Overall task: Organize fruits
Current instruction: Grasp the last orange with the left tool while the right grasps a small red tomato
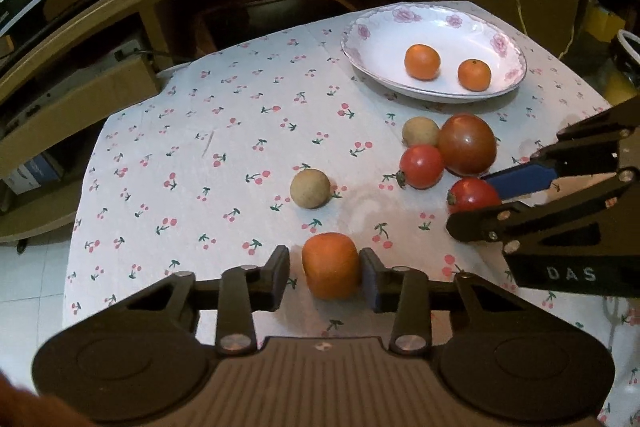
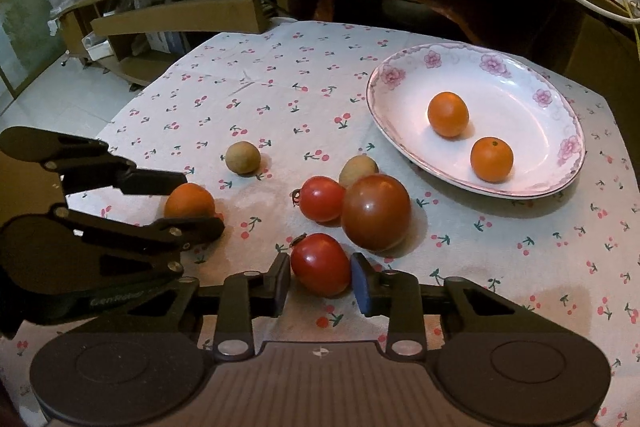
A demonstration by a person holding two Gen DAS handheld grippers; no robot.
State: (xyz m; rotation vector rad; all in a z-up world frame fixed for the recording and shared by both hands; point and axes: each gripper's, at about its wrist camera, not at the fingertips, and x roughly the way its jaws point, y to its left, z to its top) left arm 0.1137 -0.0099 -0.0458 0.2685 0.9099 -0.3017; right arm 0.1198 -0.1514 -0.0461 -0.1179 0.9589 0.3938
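Both grasps seem made: left gripper [image 1: 325, 277] clamps the small round orange mandarin [image 1: 330, 265], right gripper [image 2: 320, 283] the glossy red tomato [image 2: 321, 263]; next, lift both toward the flowered white porcelain plate [image 2: 400, 131].

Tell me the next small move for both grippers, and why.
Probably lift both straight up: the left gripper brackets an orange and the right gripper a red tomato, both on the cloth; the plate already holds two oranges.

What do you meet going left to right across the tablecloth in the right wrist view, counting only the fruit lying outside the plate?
Orange between the left gripper's fingers → tan round fruit → red tomato between the right gripper's fingers → large dark tomato. The other red tomato and second tan fruit overlap these, so they are left out.
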